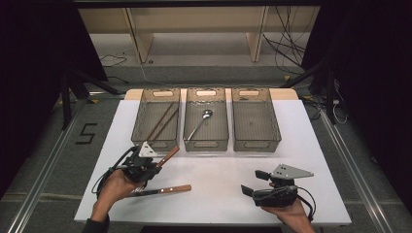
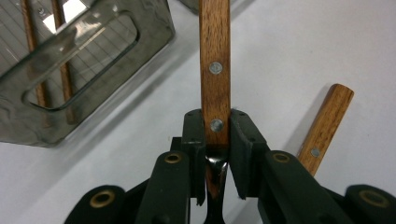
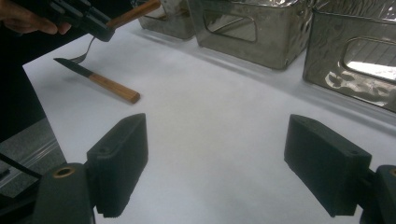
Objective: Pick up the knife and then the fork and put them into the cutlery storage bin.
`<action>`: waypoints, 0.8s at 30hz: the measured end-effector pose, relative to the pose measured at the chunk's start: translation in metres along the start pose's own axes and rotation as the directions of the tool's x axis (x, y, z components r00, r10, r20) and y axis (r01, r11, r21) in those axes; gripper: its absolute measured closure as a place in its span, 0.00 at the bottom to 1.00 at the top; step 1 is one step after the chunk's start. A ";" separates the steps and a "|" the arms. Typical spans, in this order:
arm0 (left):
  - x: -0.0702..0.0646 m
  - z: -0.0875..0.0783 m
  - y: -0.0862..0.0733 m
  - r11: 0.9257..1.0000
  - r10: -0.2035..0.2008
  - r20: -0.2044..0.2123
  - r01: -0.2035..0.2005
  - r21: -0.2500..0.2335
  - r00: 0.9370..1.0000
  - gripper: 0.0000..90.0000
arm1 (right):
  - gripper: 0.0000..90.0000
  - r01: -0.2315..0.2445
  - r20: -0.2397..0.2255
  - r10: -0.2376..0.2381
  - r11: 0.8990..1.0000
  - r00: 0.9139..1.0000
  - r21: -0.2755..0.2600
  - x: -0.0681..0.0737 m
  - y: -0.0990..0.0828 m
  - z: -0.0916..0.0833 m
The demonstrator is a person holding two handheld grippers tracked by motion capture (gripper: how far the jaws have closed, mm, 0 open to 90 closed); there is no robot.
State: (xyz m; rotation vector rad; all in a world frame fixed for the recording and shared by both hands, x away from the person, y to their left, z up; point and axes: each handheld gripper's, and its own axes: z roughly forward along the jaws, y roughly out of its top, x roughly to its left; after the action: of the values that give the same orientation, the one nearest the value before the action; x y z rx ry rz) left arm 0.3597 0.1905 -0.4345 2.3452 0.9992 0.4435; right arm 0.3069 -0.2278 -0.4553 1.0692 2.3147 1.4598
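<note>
Gripping a wooden-handled fork (image 2: 215, 84), the left tongs (image 1: 154, 167) hover above the near left part of a white desk (image 1: 218, 179), their jaws clamped narrowly on the handle close to where the wood meets the metal. In the right gripper view the fork's tines (image 3: 83, 55) point down and away from the left tongs, raised off the desk. The handle juts out toward a row of three clear smoky bins standing side by side along the far edge of the desk. Just below the left tongs, a knife (image 1: 163, 190) with a matching wooden handle lies flat on the desk, its dark blade pointing toward the person's left hand (image 1: 114, 187). The left bin (image 1: 141, 124) holds two brown chopsticks (image 1: 163, 121) lying lengthwise. The middle bin (image 1: 192, 136) holds a metal spoon (image 1: 199, 124), its bowl toward the far end. The right bin (image 1: 274, 121) stands beside it. At the near right of the desk, the right tongs (image 1: 252, 182) are held low over the bare surface, jaws spread wide with nothing between them, well apart from the knife and the fork.
</note>
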 end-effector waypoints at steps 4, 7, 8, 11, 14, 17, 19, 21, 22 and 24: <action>0.002 -0.005 0.003 1.000 0.002 -0.010 -0.003 -0.029 1.000 0.86 | 0.25 0.003 0.001 -0.003 1.000 1.000 -0.003 0.000 0.001 0.000; 0.004 -0.008 0.006 0.999 0.006 -0.021 -0.007 -0.052 1.000 0.86 | 0.25 0.003 0.000 -0.003 1.000 1.000 -0.002 0.000 0.001 0.001; 0.005 -0.008 0.006 0.999 0.008 -0.018 -0.009 -0.047 1.000 0.86 | 0.25 0.002 0.000 -0.002 1.000 1.000 -0.001 0.000 0.001 0.001; 0.007 -0.005 0.007 0.999 0.009 -0.025 -0.010 -0.049 1.000 0.86 | 0.25 0.005 -0.001 -0.005 1.000 1.000 -0.002 0.000 0.001 0.001; 0.007 -0.004 0.007 0.998 0.011 -0.036 -0.013 -0.059 0.999 0.86 | 0.25 0.002 -0.002 -0.002 1.000 1.000 -0.005 0.000 0.001 0.001; 0.005 -0.008 0.009 0.997 0.026 -0.073 -0.031 -0.071 0.997 0.86 | 0.25 0.003 -0.002 -0.003 1.000 1.000 -0.002 -0.001 0.001 0.001; 0.005 -0.009 0.010 0.996 0.028 -0.070 -0.033 -0.079 0.997 0.86 | 0.25 0.002 -0.002 -0.002 1.000 1.000 -0.001 0.000 0.001 0.002; 0.006 -0.010 0.011 0.996 0.024 -0.071 -0.030 -0.086 0.997 0.86 | 0.25 0.002 -0.002 -0.002 1.000 1.000 -0.001 0.000 0.001 0.002; 0.006 -0.010 0.011 0.996 0.024 -0.080 -0.031 -0.088 0.997 0.86 | 0.25 0.001 -0.004 -0.001 1.000 1.000 -0.001 0.000 0.001 0.002; 0.007 -0.011 0.012 0.996 0.027 -0.084 -0.034 -0.086 0.996 0.86 | 0.25 0.001 -0.004 -0.001 1.000 1.000 -0.001 0.000 0.001 0.002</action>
State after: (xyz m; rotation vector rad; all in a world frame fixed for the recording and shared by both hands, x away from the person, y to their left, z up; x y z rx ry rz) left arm 0.3657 0.1931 -0.4176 2.2829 0.9627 0.5884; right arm 0.3081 -0.2262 -0.4550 1.0661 2.3164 1.4639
